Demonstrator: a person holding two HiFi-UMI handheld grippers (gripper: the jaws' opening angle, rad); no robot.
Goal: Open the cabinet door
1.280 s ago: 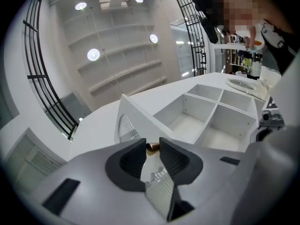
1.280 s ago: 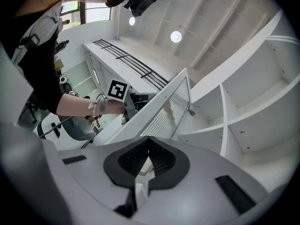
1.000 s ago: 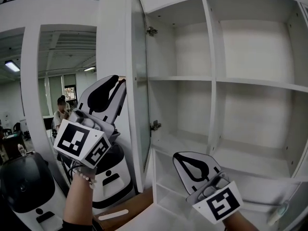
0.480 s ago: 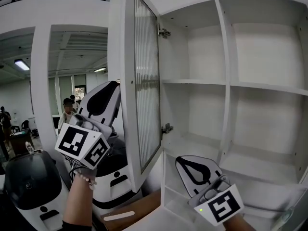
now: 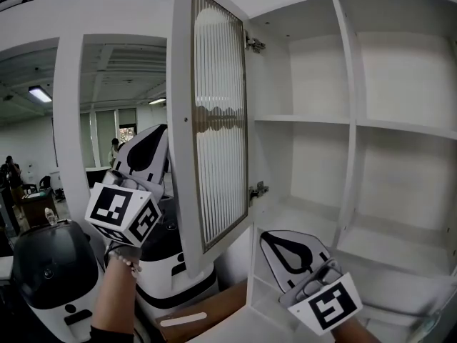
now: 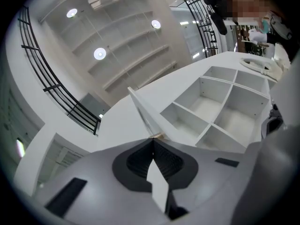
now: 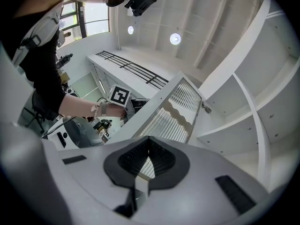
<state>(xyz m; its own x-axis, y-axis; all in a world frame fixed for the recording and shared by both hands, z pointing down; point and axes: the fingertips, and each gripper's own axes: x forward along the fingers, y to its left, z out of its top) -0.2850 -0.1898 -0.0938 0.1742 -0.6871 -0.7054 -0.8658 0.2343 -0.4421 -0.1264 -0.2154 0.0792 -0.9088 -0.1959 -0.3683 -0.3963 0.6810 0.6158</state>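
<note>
Head view: white-framed ribbed-glass cabinet door (image 5: pixel 218 120), swung wide; left gripper (image 5: pixel 158 136) beside its edge, jaws just clenched empty, apparently finished; right gripper (image 5: pixel 277 241) clenched empty, idle.

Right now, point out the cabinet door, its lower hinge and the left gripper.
cabinet door (image 5: pixel 218 120), head view, ribbed glass panel.
lower hinge (image 5: pixel 258 190), head view, metal bracket.
left gripper (image 5: pixel 158 133), head view, closed fingertips.

- We can read no words, brand names or numbers in any view.
- The only printed signs are black-and-white square markers, which carry no letters.
- In the head view, one set is on the cube (image 5: pixel 123 215) of the left gripper (image 5: pixel 158 131), at eight o'clock.
- Another is on the cube (image 5: pixel 325 306) of the right gripper (image 5: pixel 271 236), at five o'clock.
- In the right gripper view, one marker (image 7: pixel 119 96) shows towards nine o'clock.
</note>
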